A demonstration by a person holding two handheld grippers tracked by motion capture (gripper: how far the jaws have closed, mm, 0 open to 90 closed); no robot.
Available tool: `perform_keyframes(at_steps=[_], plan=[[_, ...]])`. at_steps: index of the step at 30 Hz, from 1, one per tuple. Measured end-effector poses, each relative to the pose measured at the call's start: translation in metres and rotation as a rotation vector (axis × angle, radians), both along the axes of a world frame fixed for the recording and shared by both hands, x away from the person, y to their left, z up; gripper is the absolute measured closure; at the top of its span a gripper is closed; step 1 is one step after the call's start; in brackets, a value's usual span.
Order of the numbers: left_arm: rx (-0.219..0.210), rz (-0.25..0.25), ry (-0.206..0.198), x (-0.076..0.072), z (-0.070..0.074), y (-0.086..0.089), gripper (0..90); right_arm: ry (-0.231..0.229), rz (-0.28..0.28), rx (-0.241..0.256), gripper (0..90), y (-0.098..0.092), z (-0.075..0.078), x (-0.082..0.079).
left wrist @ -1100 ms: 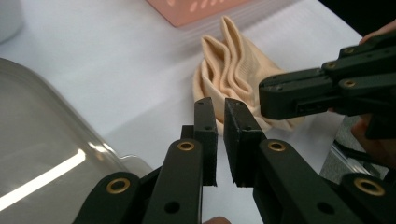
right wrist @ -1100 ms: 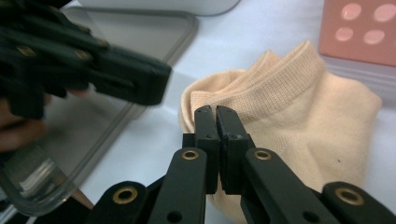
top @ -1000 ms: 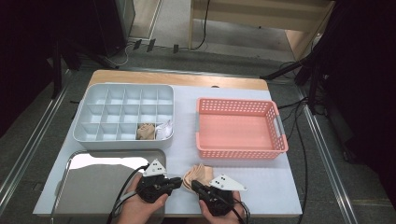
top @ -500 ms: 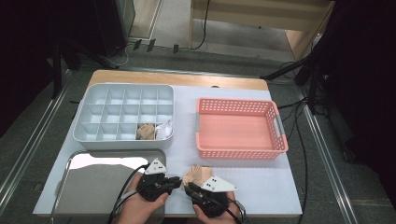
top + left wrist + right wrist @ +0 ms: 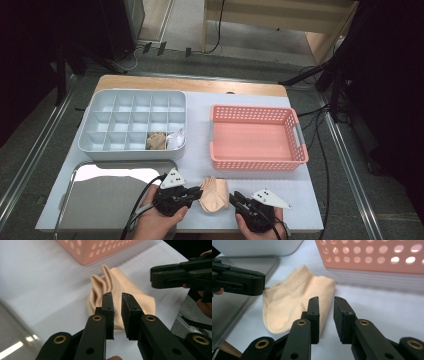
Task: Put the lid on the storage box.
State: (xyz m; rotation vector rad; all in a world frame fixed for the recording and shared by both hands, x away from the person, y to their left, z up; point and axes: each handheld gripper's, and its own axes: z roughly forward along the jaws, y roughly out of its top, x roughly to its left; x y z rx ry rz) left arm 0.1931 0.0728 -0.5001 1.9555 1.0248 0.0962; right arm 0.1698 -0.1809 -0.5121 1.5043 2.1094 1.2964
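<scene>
The little peach sock (image 5: 214, 194) lies flat on the white table (image 5: 310, 200) near the bottom middle of the high view, right between the two tongs. It looks soft, thin and very light — it will bend and bunch up when pinched, and it will not break. It is not slippery. A good place to grab seems to be the ribbed cuff (image 5: 299, 277) at the upper middle of the right gripper view, or a folded edge where the cloth is thicker.

The left gripper (image 5: 192, 192) sits just beside the sock on its left. Its jaws stand a small way apart, and in the left gripper view (image 5: 117, 312) the sock lies under and past their tips, but nothing is pinched. The right gripper (image 5: 239, 201) sits just beside the sock on its right. Its jaws (image 5: 325, 315) are a little open too — they hold nothing.

The shiny metal tray (image 5: 100, 200) is at the lower left, near the sock. The pink basket (image 5: 257, 162) is just above the sock, so there is not much room that way. The grey box with many little bins (image 5: 100, 145) is at the upper left; two of its front bins hold rolled socks (image 5: 156, 140). The table edge is close below the hands, so the sock should not be pushed down that way.
</scene>
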Motion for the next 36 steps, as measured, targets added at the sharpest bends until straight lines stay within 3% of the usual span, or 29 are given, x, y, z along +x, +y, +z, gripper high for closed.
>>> perform_keyframes(at_steps=[4,6,10,15,19,23,28,32,36], plan=[[0.065,0.01,-0.009,0.001,-0.005,-0.006,80.3,0.025,0.018,-0.022,72.8,0.008,-0.005,0.001],[0.074,-0.001,-0.005,0.001,-0.007,-0.008,79.9,0.053,0.018,-0.047,71.6,0.012,-0.009,0.002],[0.103,-0.014,-0.025,-0.002,-0.008,-0.012,77.9,0.079,-0.006,-0.043,70.3,0.015,-0.015,0.002],[0.174,-0.018,-0.052,-0.004,-0.014,-0.017,83.5,0.076,-0.015,-0.042,70.9,0.019,-0.016,0.001],[0.17,-0.019,-0.057,-0.005,-0.013,-0.015,90.0,0.071,-0.007,-0.044,79.4,0.021,-0.017,0.001],[0.143,-0.018,-0.073,-0.008,-0.007,-0.01,90.0,0.065,-0.002,-0.037,84.6,0.019,-0.016,0.003],[0.128,-0.013,-0.057,-0.008,-0.004,0.0,90.0,0.052,0.0,-0.056,84.8,0.021,-0.016,0.003],[0.131,-0.009,-0.024,-0.004,-0.012,0.005,90.0,0.035,0.01,-0.078,83.6,0.022,-0.016,0.003],[0.123,-0.003,-0.01,-0.003,-0.015,0.006,90.0,0.041,-0.013,-0.059,73.4,0.019,-0.015,0.003]])
